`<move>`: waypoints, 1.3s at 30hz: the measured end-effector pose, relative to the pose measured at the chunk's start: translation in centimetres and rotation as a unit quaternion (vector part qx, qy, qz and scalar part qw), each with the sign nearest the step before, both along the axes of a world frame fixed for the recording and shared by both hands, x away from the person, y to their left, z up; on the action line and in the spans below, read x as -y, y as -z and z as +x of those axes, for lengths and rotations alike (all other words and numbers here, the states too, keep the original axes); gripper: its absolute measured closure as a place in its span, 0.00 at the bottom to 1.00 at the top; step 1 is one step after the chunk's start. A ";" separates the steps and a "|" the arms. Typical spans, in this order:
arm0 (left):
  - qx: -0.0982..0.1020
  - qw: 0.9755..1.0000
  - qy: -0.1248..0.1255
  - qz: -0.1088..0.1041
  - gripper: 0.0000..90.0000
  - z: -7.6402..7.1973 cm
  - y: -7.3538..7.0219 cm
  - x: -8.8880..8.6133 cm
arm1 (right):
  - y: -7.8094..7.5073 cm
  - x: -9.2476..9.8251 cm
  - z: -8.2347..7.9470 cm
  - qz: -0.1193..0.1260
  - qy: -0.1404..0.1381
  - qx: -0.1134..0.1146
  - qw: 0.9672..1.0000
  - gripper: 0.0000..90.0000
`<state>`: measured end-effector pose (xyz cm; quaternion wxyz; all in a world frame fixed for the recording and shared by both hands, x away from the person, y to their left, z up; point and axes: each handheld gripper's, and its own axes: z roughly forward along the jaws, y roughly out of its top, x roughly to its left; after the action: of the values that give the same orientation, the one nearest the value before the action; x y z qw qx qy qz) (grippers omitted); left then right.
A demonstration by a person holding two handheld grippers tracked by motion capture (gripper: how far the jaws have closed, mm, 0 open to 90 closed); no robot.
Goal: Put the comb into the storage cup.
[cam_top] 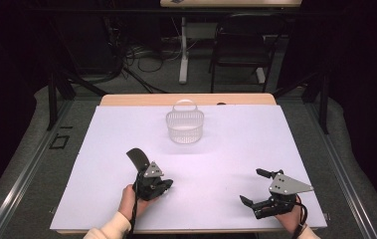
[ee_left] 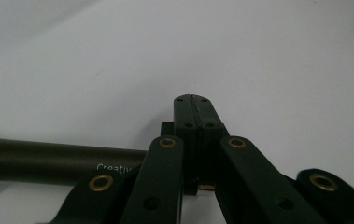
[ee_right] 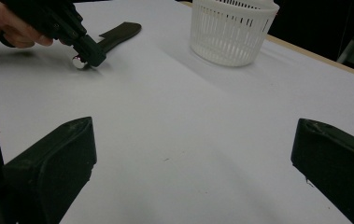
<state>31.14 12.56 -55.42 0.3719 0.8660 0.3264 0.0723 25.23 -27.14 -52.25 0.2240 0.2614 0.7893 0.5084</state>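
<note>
A dark utensil (cam_top: pixel 136 157) with a broad curved end and a round handle (ee_left: pixel 48 161) lies on the white tabletop (cam_top: pixel 226 149), left of centre. My left gripper (cam_top: pixel 167 185) sits low right beside it, jaws pressed together, nothing visible between the pads (ee_left: pixel 186 112). In the right gripper view the left gripper (ee_right: pixel 89 57) overlaps the utensil's (ee_right: pixel 118 33) near end, a small red bit under its tip. My right gripper (cam_top: pixel 250 186) rests at the front right, wide open and empty (ee_right: pixel 193 154). A white slotted basket (cam_top: pixel 185 125) with a bail handle stands upright at the back centre.
The basket (ee_right: pixel 233 30) is apart from both grippers, with bare white surface between. The table's wooden back edge (cam_top: pixel 186 99) borders a dark floor with cables, a table leg (cam_top: pixel 183 50) and a chair (cam_top: pixel 240 47) behind.
</note>
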 end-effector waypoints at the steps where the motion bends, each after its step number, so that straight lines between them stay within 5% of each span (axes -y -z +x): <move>1: 0.000 1.000 0.000 0.001 1.00 0.0 0.0 -0.1 | 0.0 0.0 0.0 0.000 0.000 0.000 1.000 0.00; 15: -0.014 1.000 0.006 0.014 1.00 -0.5 -0.2 -0.3 | 0.0 0.1 0.0 0.001 0.003 0.000 1.000 0.00; 39: -0.024 0.999 -0.021 0.026 1.00 -0.8 -0.5 -2.1 | 0.0 0.1 0.1 0.002 0.003 -0.002 1.000 0.00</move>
<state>30.38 14.69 -54.87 0.3398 0.8697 0.3516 0.0679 25.29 -27.25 -52.23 0.2233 0.2649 0.7878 0.5092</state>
